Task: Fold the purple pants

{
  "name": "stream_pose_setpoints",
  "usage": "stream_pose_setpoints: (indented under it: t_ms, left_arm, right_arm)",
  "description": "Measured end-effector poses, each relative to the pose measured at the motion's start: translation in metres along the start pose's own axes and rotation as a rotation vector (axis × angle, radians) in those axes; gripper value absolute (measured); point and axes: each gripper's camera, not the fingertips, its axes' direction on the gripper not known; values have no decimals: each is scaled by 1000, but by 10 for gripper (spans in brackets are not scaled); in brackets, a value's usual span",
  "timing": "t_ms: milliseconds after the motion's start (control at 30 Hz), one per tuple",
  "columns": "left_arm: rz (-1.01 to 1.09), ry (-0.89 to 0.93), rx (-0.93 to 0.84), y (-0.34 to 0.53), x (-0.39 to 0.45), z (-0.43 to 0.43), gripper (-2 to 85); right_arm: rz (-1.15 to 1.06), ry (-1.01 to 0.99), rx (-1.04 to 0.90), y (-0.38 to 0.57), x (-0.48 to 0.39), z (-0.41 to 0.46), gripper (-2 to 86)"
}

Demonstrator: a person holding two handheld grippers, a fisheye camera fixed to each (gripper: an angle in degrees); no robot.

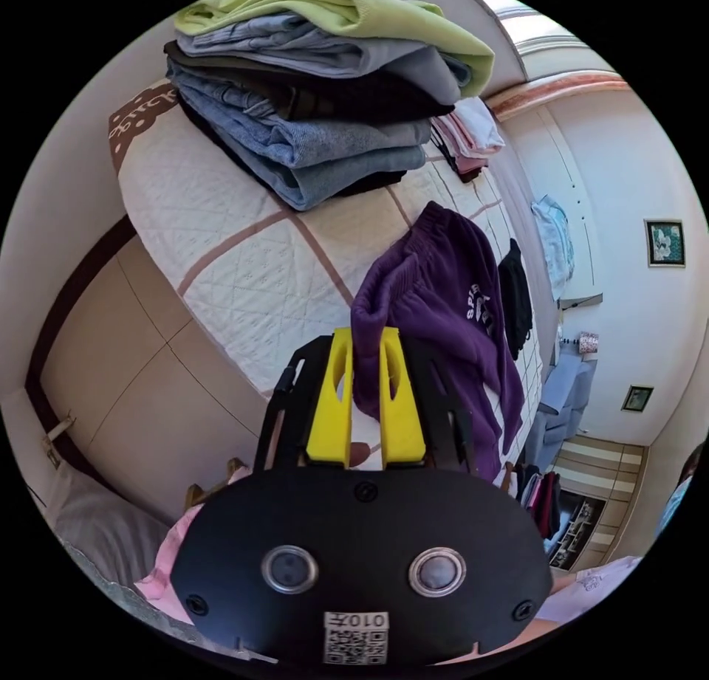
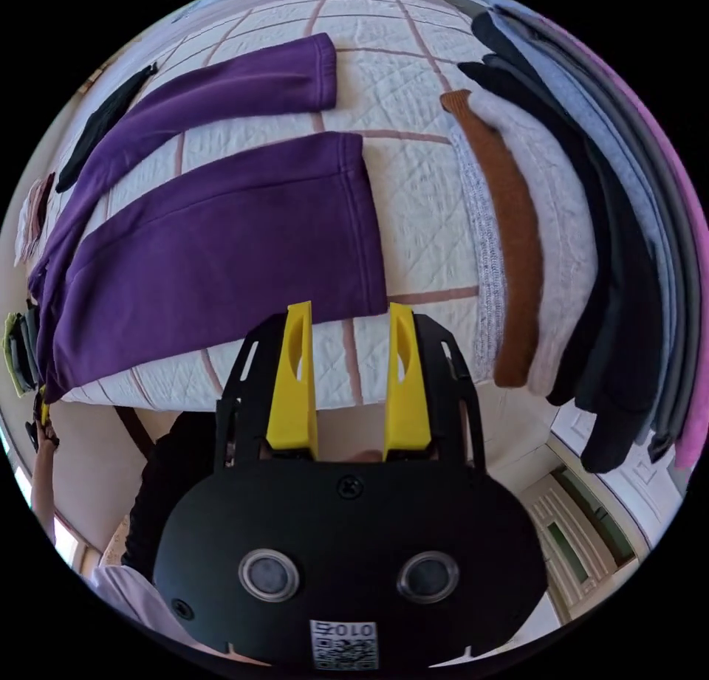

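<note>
The purple pants (image 1: 443, 303) lie along a quilted white bed (image 1: 244, 252), with white lettering near the waist. My left gripper (image 1: 367, 334) is shut on a bunched corner of the waistband, lifting it off the quilt. In the right gripper view the two purple legs (image 2: 214, 244) lie flat and side by side on the bed (image 2: 413, 193), hems toward the right. My right gripper (image 2: 348, 312) stands open just short of the nearer leg's hem, nothing between its yellow jaws.
A pile of folded clothes (image 1: 317, 89) topped by a green garment sits on the bed near the waistband. A black item (image 1: 517, 296) lies beyond the pants. Another stack of folded knits (image 2: 561, 229) lies past the hems. The bed edge (image 2: 221, 392) drops to tiled floor.
</note>
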Motion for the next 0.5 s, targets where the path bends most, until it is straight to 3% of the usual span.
stream_pose_setpoints:
  t_ms: [133, 233, 367, 500]
  left_arm:
    - [21, -54, -4, 3, 9, 1, 56]
    - [41, -83, -32, 2, 15, -2, 56]
    - [62, -136, -63, -3, 25, -9, 59]
    - [89, -173, -151, -16, 30, -7, 66]
  right_arm:
    - [33, -97, -26, -18, 12, 27, 113]
    - [-76, -137, -46, -22, 2, 26, 77]
    - [-224, 43, -123, -7, -2, -5, 60]
    - [-215, 235, -294, 10, 20, 12, 57]
